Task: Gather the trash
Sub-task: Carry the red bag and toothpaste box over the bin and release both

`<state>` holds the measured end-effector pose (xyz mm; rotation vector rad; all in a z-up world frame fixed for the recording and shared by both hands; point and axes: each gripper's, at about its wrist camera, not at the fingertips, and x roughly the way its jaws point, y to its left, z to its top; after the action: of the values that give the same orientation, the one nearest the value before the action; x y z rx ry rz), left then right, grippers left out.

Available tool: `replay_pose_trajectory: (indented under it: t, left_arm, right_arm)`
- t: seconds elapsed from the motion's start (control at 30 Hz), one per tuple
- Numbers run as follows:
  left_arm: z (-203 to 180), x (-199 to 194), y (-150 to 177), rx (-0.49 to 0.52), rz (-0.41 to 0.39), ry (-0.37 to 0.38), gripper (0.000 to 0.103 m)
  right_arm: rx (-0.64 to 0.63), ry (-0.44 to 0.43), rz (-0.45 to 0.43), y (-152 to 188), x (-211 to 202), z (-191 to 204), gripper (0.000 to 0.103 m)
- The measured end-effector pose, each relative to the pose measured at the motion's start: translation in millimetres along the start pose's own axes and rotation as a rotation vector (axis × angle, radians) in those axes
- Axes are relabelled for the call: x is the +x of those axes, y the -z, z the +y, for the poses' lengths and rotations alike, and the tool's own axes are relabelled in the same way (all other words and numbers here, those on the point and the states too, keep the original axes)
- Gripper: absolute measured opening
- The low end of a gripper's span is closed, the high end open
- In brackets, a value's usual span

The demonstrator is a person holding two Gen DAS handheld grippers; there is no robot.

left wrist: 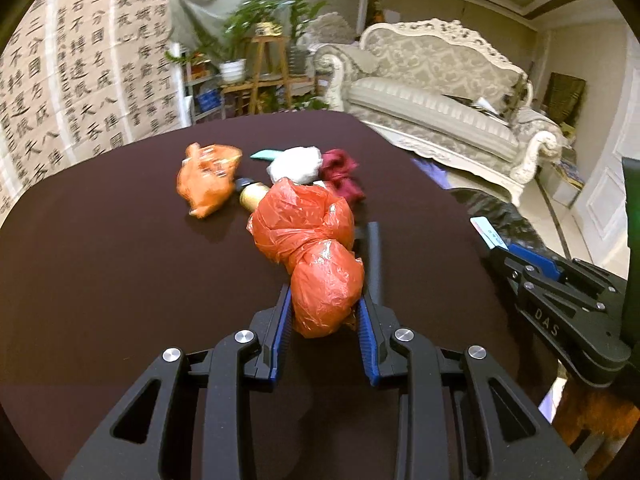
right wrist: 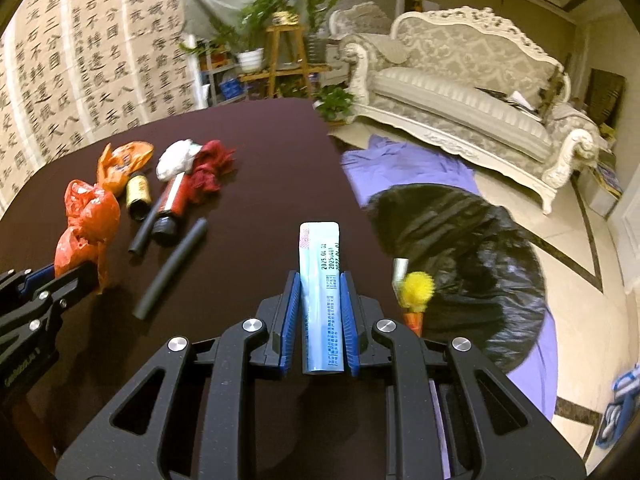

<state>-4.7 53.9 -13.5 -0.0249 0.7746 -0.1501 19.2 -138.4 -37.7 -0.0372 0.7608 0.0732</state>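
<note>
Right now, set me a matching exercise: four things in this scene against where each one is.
Things:
1. red plastic bag
2. pale blue packet
3. black bin bag
4. orange plastic bag

Places:
A. on the floor beside the table
B. lying loose on the table
C. in the left gripper
D. in the right gripper

Pairs: 1-C, 2-D, 3-A, 4-B

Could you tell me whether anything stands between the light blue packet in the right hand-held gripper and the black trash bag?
Nothing visible does. The packet is clamped in the right hand-held gripper, and the black trash bag lies open just beyond the table edge.
</note>
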Motion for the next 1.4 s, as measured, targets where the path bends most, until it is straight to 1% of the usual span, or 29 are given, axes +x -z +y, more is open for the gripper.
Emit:
replay_pose_trajectory:
  t: [0.27,0.37,0.47,0.6,0.9,1.4]
  left_arm:
    - [-49,18,-10,0.073,0.013,0.083,0.031]
    - [-71,29,-16,0.099,0.025,0.117,0.031]
    - [-89,39,-22,0.132,0.031,0.129,0.031]
    - [-110,53,-27,0.168,0.042,0.137,0.031]
    - [-139,81,-39,0.207,0.063,0.137,0.031]
    - [-158,109,-54,0.239,0.090,0.127,0.032]
  right_arm:
    - [0.083,0.101,-0.028,-1,-4,-53,0.020]
    - [0.111,0.122,-0.029,0,-2,-71,0.020]
    - [0.134,0.139,-0.028,0,3,-88,0.020]
    - [0.157,0.148,-0.029,1,11,-105,0.020]
    - [0.180,0.143,-0.020,-2,29,-130,0.020]
    - [0.204,0.136,0.004,-6,53,-153,0.020]
